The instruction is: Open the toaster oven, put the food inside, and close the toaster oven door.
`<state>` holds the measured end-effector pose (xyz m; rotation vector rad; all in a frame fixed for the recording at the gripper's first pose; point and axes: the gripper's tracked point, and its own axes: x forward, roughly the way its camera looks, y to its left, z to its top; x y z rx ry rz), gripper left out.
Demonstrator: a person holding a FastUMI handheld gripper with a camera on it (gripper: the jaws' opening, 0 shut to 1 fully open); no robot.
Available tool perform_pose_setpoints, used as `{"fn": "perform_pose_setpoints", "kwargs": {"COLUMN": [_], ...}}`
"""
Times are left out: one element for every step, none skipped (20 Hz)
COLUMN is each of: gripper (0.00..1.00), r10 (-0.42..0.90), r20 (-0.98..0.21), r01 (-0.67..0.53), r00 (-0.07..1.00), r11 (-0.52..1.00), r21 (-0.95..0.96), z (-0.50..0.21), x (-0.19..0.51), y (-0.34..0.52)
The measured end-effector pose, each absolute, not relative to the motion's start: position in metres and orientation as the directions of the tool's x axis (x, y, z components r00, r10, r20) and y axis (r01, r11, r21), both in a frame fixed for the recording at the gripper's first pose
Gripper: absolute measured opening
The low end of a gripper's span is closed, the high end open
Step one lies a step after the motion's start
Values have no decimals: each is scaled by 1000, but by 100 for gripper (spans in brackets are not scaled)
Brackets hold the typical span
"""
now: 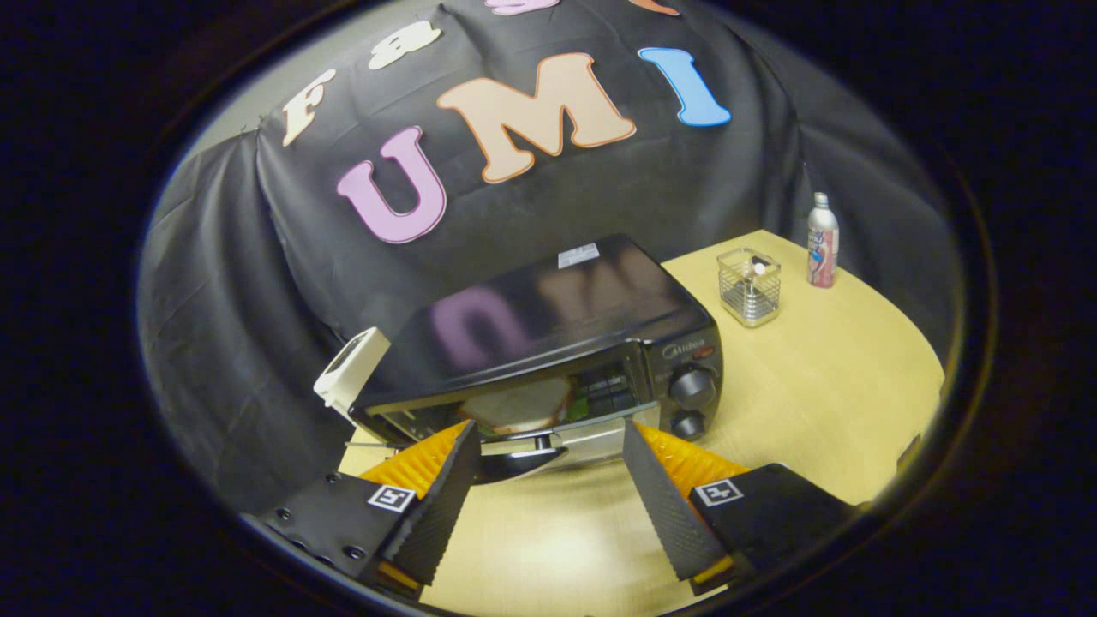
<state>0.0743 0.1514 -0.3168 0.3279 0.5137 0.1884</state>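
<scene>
A black toaster oven (548, 317) stands on the wooden table (823, 403) just ahead of my fingers. Its glass door (591, 433) faces me and looks tilted a little outward, though I cannot tell how far. The door's handle (518, 458) lies between my fingertips. Behind the glass I see a slice of toast-like food (523, 403) with something green beside it. My gripper (550, 426) is open, one finger on each side of the handle, neither pressing on it. Two knobs (692, 387) sit on the oven's right front.
A white boxy object (351, 377) leans at the oven's left rear corner. Beyond the oven to the right stand a small wire basket (750, 287) and a bottle (823, 240). Bare table stretches right of the oven and under my fingers.
</scene>
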Motion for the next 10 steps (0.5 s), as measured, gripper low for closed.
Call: {"fn": "perform_pose_setpoints", "kwargs": {"gripper": [100, 100, 100, 100, 100, 100, 100, 100, 100, 100], "r10": [252, 246, 239, 233, 227, 221, 215, 212, 213, 207], "r20": [-437, -425, -415, -408, -400, -393, -394, -392, -392, -380], "r01": [-93, -91, -91, -93, -94, -93, -90, -91, -96, -99], "r00": [863, 871, 878, 883, 888, 893, 894, 895, 895, 901], "r11": [930, 931, 934, 938, 941, 943, 946, 948, 950, 954], "r21": [354, 353, 344, 334, 325, 318, 311, 306, 297, 285], "z": [-315, -313, -312, -310, -310, -309, -308, -309, -306, -301], "x": [81, 86, 92, 95, 98, 102, 106, 106, 104, 103], "y": [153, 153, 154, 155, 154, 154, 155, 156, 156, 155]}}
